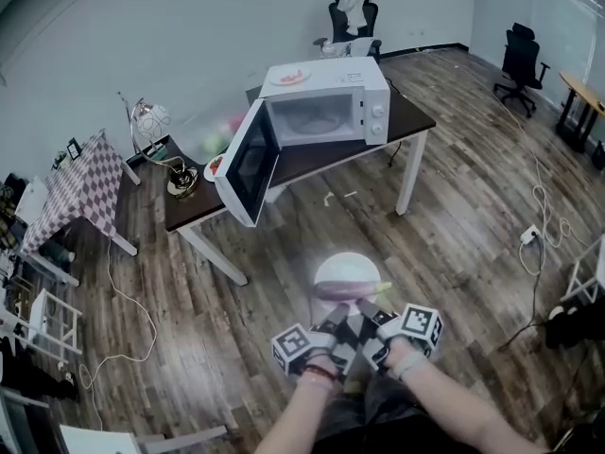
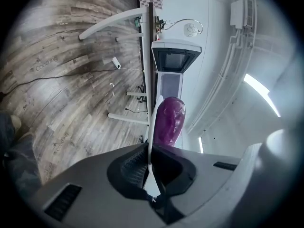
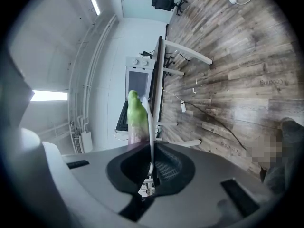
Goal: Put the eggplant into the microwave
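Observation:
A purple eggplant [image 1: 342, 289] with a green stem lies on a white plate [image 1: 347, 267], held in the air in front of me. My left gripper [image 1: 333, 327] is shut on the plate's near rim, and my right gripper [image 1: 371, 322] is shut on the rim beside it. In the left gripper view the plate [image 2: 151, 127] runs edge-on out of the gripper [image 2: 148, 158], with the eggplant [image 2: 169, 120] to its right. In the right gripper view the green stem [image 3: 136, 110] shows left of the plate rim [image 3: 150, 122] in the gripper [image 3: 152, 163]. The white microwave [image 1: 326, 102] stands ahead, its door [image 1: 248, 164] swung wide open to the left.
The microwave sits on a dark table [image 1: 312, 159] with white legs. A plate with red food [image 1: 291, 77] rests on top of it. A lamp [image 1: 151, 126] and a checkered table [image 1: 71, 192] are at the left. Cables [image 1: 544, 216] and office chairs [image 1: 522, 64] are to the right.

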A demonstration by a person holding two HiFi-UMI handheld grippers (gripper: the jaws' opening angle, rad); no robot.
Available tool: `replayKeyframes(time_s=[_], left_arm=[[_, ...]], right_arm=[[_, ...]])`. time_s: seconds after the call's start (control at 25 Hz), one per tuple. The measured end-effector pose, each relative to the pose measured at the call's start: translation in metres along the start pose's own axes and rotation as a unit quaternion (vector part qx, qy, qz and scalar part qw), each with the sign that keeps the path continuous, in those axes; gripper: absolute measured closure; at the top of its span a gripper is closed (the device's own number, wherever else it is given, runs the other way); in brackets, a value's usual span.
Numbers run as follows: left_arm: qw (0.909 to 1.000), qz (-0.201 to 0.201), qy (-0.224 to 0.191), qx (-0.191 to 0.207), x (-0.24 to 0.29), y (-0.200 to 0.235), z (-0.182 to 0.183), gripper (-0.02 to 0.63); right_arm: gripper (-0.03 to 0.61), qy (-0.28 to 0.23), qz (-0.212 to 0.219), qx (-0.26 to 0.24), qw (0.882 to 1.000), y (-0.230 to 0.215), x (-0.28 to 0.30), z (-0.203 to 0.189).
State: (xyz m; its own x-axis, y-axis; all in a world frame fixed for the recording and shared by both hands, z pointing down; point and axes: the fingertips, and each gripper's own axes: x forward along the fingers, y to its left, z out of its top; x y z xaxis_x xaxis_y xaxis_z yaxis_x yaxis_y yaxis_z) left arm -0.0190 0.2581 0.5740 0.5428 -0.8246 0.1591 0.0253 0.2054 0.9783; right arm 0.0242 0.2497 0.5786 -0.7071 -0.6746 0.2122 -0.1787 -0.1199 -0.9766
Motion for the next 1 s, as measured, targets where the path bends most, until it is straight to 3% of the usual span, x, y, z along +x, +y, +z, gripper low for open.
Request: replayKeyframes(time_s=[0.32,1.0], left_arm=[[1.0000,0.000,-0.004,0.000,0.018,-0.006,0.021,0.607],[0.9997,0.008,-0.023,-0.008,0.096,-0.031,0.092,0.607]], right_arm=[[0.561,0.002,0.006,0.006,1.000,0.005,0.023,0.014],[0.561,0.025,0.010,0.006,1.000,0.022,0.111,0.080]])
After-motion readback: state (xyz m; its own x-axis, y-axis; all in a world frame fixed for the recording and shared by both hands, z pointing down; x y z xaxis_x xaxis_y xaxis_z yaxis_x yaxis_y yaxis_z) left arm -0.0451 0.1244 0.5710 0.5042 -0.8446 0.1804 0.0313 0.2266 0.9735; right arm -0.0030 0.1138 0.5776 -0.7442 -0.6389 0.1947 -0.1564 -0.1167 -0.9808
